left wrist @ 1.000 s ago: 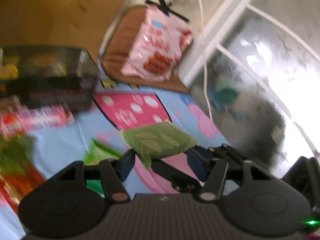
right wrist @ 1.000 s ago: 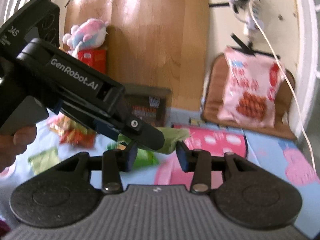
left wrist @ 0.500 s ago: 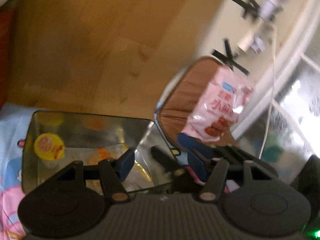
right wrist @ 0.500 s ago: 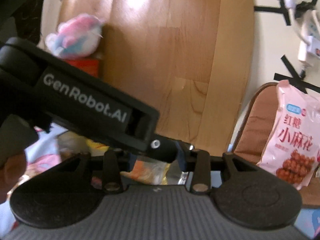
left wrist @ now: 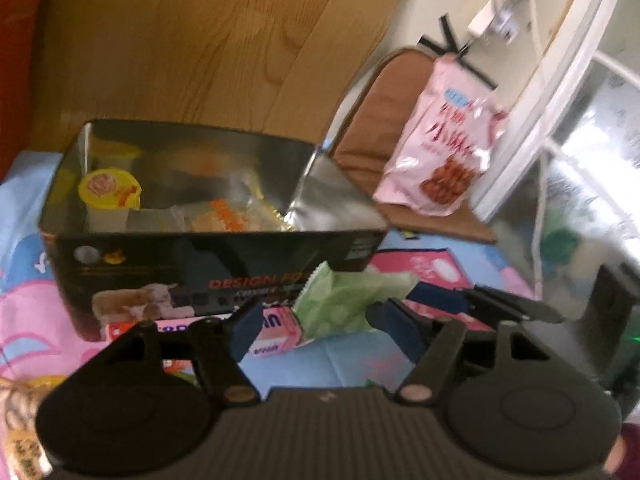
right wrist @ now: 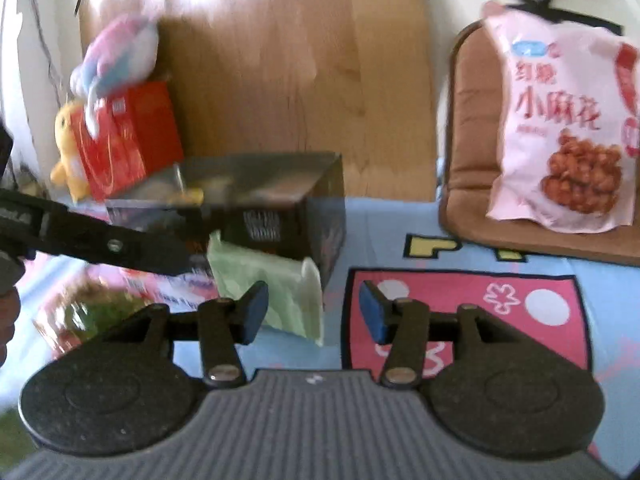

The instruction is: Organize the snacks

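Left wrist view: the left gripper [left wrist: 316, 330] is opening, nothing pinched — the green snack packet [left wrist: 344, 300] lies beyond its tips, against the front of the open black box [left wrist: 216, 264].

Right wrist view: the right gripper [right wrist: 314, 312] is opening too, unloaded; the packet [right wrist: 276, 284] leans on the box [right wrist: 280, 216] corner.

A home: cartoon play mat [right wrist: 460, 240]; plush toy [right wrist: 116, 52]; wooden floor-side panel [right wrist: 280, 80].

The black box [left wrist: 216, 276] hides its contents' lower parts (snacks [left wrist: 224, 216] blurred beyond reading).
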A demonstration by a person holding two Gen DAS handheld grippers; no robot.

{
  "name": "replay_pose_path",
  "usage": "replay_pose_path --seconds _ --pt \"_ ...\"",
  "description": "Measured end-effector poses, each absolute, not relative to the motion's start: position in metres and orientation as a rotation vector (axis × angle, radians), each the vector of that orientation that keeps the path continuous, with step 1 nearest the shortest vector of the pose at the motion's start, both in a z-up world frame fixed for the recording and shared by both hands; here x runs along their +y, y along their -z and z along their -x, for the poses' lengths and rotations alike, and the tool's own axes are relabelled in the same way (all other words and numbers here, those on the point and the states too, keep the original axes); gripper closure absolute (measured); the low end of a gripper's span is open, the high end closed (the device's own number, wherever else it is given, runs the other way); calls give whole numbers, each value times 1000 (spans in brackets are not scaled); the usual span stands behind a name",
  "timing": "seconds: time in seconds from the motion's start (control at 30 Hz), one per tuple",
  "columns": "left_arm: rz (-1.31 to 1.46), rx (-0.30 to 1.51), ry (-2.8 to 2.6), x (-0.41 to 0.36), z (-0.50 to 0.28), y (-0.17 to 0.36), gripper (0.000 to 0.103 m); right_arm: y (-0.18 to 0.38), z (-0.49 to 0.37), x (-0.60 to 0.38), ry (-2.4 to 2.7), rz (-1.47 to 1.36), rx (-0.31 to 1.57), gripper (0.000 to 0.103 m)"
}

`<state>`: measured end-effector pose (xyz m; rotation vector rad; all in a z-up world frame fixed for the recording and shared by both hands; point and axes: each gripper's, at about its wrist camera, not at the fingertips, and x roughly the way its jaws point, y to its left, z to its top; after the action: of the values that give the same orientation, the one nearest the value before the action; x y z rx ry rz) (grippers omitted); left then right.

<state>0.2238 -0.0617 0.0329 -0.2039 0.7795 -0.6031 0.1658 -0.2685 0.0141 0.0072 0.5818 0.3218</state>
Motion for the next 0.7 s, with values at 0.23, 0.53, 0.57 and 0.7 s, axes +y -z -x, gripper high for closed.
replay_pose_path --seconds 0.23,0.53,0.57,0.7 --pt "207 778 664 -73 -218 -41 52 -21 -160 -254 -396 -15 597 80" --pt "209 543 665 -54 -212 -114 32 -80 -153 -229 -388 2 374 82" --pt "195 542 654 -55 -223 -118 21 -81 -163 -223 -380 14 367 78" --pt "135 579 502 -44 -245 -114 23 -75 -190 -207 -233 79 359 60"
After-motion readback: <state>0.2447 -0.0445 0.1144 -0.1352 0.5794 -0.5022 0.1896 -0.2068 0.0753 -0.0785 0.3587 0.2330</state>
